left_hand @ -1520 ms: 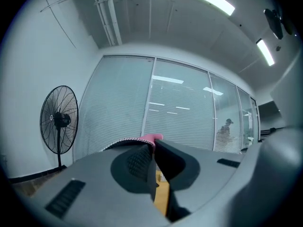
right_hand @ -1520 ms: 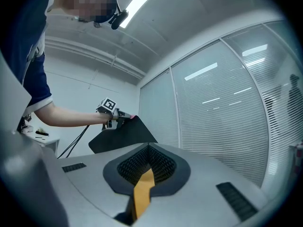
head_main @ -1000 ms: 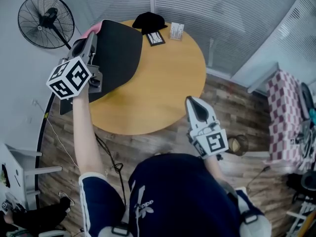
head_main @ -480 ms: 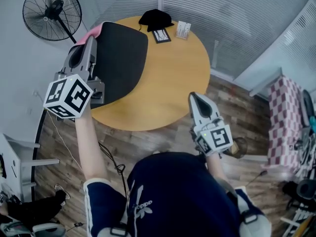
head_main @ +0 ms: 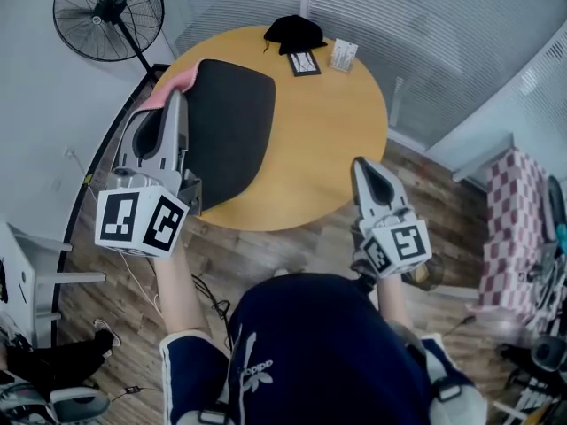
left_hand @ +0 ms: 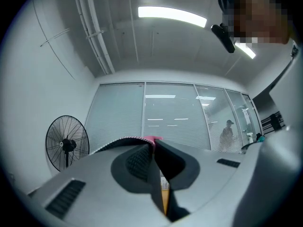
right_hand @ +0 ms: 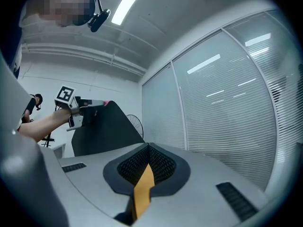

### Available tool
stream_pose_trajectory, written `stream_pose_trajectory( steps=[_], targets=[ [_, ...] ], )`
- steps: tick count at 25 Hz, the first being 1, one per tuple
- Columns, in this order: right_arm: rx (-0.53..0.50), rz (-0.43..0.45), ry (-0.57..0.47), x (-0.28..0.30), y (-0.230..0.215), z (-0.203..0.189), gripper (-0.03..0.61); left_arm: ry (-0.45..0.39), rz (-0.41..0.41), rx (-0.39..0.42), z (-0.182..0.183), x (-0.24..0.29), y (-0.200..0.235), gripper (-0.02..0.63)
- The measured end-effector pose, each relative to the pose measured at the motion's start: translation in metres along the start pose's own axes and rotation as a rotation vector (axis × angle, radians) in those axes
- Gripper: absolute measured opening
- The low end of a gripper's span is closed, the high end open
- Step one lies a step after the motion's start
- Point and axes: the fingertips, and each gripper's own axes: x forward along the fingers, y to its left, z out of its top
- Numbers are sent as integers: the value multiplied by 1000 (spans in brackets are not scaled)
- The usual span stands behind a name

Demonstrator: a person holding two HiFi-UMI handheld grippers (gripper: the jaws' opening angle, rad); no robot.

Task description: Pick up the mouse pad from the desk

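The mouse pad [head_main: 232, 129] is black with a pink underside and hangs tilted over the left part of the round wooden table [head_main: 330, 140]. My left gripper [head_main: 178, 101] is shut on its left edge, pink rim showing by the jaws. In the left gripper view the pad's edge [left_hand: 169, 159] is pinched between the jaws of the left gripper [left_hand: 154, 148]. My right gripper [head_main: 366, 169] hovers by the table's near edge, shut and empty. The right gripper view shows the right gripper [right_hand: 148, 148] with tips together, and the lifted pad [right_hand: 105, 126] off to the left.
At the table's far side lie a black cap [head_main: 297, 32], a small framed card [head_main: 304, 63] and a white pack [head_main: 344, 56]. A standing fan [head_main: 108, 13] is at the back left. Glass walls with blinds ring the table; a cable runs over the wooden floor.
My left gripper has drawn back toward the person with the mouse pad in its grip. The pad came along over the table's left side. The right gripper has barely moved.
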Motion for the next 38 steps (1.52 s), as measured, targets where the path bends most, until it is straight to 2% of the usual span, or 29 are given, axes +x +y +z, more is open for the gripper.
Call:
stream_pose_trajectory(
  steps=[9, 31, 38],
  targets=[
    [-4, 17, -30, 3, 9, 17, 3, 1, 48, 38, -7, -37, -23, 18],
    [-39, 36, -29, -21, 19, 25, 3, 201, 113, 145, -99, -83, -73, 18],
    [-39, 37, 3, -37, 21, 17, 3, 236, 121, 103, -117, -101, -83, 18]
  ],
)
